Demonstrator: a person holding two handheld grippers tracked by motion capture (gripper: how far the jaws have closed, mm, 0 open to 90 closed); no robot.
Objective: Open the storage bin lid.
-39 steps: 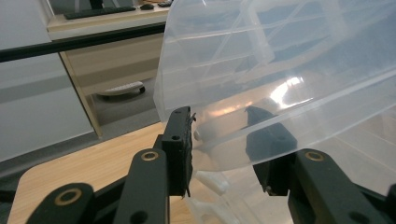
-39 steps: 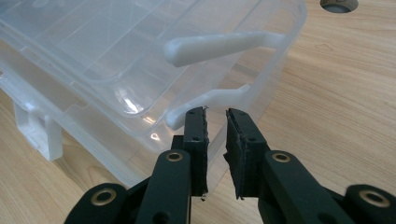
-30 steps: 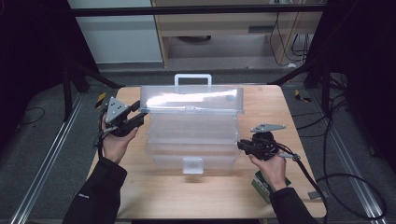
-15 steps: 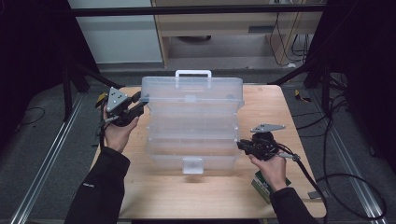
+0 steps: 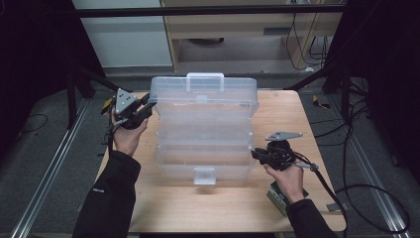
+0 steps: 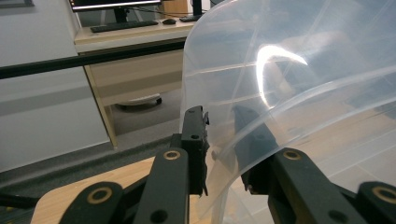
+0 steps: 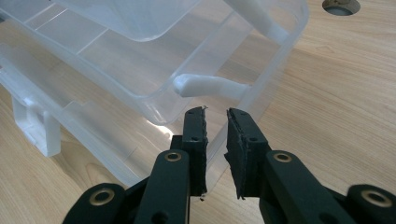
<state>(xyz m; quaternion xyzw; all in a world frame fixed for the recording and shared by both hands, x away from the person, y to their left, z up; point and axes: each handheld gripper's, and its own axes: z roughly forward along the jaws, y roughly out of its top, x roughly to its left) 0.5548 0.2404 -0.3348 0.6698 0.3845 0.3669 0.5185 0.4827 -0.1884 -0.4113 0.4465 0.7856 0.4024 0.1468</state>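
A clear plastic organiser box (image 5: 203, 148) stands on the wooden table (image 5: 297, 114), its lid (image 5: 205, 96) raised upright at the back, white handle (image 5: 204, 77) on top. My left gripper (image 5: 148, 106) is at the lid's left edge. In the left gripper view its jaws have just been closing, and the lid (image 6: 303, 70) has its edge between them, one jaw outside and one seen through the plastic; a small gap still shows. My right gripper (image 5: 255, 154) is shut on the base's right rim (image 7: 261, 88), its pads (image 7: 196, 135) on either side of the wall.
A white latch (image 5: 204, 175) hangs at the box's front. A green packet (image 5: 280, 198) lies under the right hand near the table's front right corner. Cables trail over the right edge. A desk and metal frame rails stand beyond the table.
The lid has swung from tilted forward to upright at the back. The left gripper went up and back with it, jaws narrowing. The right gripper has kept still.
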